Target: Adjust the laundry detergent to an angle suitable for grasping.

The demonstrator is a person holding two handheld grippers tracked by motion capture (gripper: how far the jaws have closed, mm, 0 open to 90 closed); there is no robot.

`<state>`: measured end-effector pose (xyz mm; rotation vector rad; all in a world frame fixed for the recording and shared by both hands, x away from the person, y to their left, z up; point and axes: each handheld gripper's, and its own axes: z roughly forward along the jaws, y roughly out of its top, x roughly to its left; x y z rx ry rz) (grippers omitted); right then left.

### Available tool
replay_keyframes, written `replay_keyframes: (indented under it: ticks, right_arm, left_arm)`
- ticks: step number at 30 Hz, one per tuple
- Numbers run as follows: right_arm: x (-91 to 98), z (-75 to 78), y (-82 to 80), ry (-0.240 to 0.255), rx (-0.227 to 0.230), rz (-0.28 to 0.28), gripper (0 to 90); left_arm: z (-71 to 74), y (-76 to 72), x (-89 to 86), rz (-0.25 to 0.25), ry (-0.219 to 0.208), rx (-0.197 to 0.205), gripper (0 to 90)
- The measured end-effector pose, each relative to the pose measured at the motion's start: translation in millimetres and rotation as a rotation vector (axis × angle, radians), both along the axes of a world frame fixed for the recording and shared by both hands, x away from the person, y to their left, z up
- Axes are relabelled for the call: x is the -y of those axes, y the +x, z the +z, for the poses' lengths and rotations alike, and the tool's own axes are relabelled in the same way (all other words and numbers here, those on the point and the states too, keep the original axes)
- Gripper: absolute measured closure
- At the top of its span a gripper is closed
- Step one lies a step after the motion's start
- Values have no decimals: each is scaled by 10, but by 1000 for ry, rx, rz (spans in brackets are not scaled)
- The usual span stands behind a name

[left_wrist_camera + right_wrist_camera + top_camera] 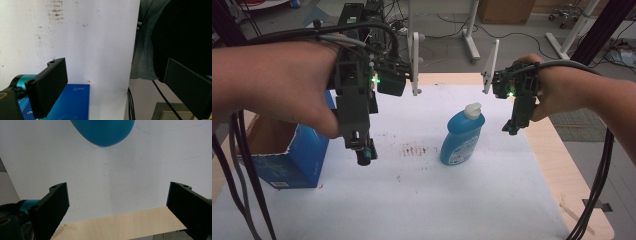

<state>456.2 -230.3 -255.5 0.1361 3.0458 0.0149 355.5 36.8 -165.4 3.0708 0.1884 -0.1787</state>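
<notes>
1. White sheeting covers most of the pale wooden table, smudged with dark marks near the middle.
2. Standing upright on the sheet is a blue bottle with a white cap, just right of the smudges; its rounded blue body also shows at the top of the right gripper view.
3. At the left edge sits an open blue box.
4. Held above the box, the left gripper has its jaws spread apart and empty.
5. Near the bottle's right, the right gripper hangs with jaws wide and empty.
6. I judge this the approach step: next, the right gripper needs lowering until its jaws straddle the bottle's body, then closing.
</notes>
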Motion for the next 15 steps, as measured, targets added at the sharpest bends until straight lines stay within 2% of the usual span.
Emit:
replay_keyframes:
  ticks: [6, 8, 15]
  right_arm:
    - [0, 29, -46, 0, 9, -1, 34]
    - [8, 44, -54, 3, 11, 3, 34]
    - [37, 78, -73, 15, 24, -5, 34]
  left_arm:
    - [12, -20, 28, -5, -1, 11, 50]
    - [9, -34, 32, 7, -6, 15, 50]
    - [-13, -52, 65, -1, 18, 20, 50]
